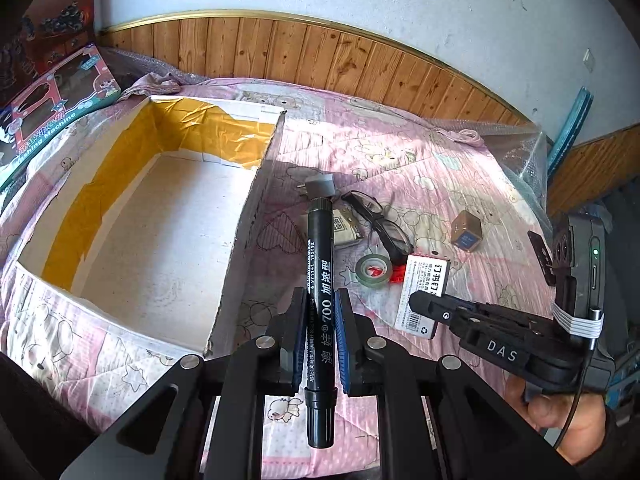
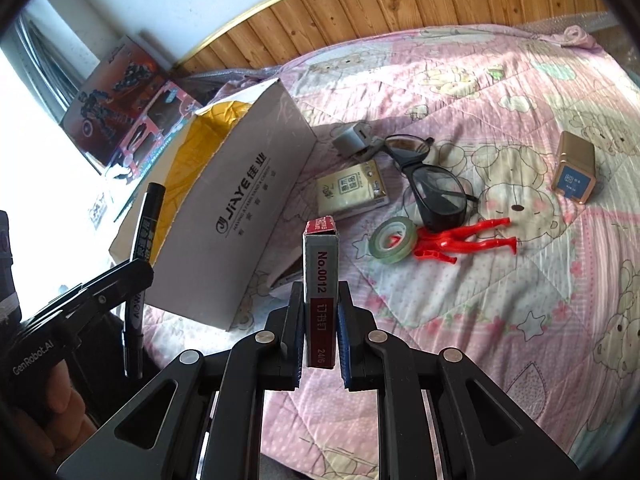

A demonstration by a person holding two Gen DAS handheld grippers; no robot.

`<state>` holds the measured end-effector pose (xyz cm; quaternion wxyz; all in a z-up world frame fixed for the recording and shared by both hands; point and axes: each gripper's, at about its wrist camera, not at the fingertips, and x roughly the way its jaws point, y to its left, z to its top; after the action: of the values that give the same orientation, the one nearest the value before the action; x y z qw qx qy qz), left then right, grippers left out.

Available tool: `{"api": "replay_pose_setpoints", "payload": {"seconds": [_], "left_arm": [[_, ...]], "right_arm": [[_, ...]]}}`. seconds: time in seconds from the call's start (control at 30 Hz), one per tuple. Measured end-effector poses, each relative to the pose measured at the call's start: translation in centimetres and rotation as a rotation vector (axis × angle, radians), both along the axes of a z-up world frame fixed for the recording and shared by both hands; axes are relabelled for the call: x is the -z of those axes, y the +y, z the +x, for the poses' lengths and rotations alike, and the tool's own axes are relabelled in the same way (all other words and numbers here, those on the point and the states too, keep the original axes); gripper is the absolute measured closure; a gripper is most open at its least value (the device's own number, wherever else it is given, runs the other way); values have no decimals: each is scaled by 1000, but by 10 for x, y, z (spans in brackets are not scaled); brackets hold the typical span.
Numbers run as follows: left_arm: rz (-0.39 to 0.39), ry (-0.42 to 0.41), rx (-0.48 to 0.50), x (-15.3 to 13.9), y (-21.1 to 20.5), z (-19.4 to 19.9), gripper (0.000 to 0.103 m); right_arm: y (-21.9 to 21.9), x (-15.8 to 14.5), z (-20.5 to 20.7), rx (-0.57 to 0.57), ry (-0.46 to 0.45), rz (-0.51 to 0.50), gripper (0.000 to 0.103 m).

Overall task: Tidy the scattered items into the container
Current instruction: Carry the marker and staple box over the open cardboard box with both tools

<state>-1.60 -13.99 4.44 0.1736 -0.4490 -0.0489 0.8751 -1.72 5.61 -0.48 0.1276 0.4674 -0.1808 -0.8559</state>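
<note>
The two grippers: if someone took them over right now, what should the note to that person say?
Left gripper: shut on the black marker, beside the cardboard box.
Right gripper: shut on the staples box, above the quilt.
Done: nothing shows in the box.
Left: drop both in, then the glasses, tape roll, red figure, tissue pack, grey plug, gold box.

I see a pink quilt (image 2: pixel 500 280) printed with cartoon bears and stars, a white cardboard box (image 1: pixel 160 248) lined with yellow tape, a black marker (image 1: pixel 320 300) with white lettering, a dark red staple box (image 2: pixel 320 300), black-framed glasses (image 2: pixel 432 184), a red plastic figure (image 2: pixel 460 240), a greenish tape roll (image 2: pixel 390 245) and a gold cube (image 2: pixel 574 172).
</note>
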Motion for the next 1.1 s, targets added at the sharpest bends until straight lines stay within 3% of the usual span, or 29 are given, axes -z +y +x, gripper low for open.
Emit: {"api": "replay_pose_setpoints", "payload": {"seconds": [0.73, 1.1], "left_arm": [[116, 39, -107, -35, -84, -11, 89], [131, 50, -148, -42, -117, -28, 89]], "right_arm": [[-84, -78, -8, -115, 99, 54, 88], [-127, -98, -29, -191, 122, 88, 88]]}}
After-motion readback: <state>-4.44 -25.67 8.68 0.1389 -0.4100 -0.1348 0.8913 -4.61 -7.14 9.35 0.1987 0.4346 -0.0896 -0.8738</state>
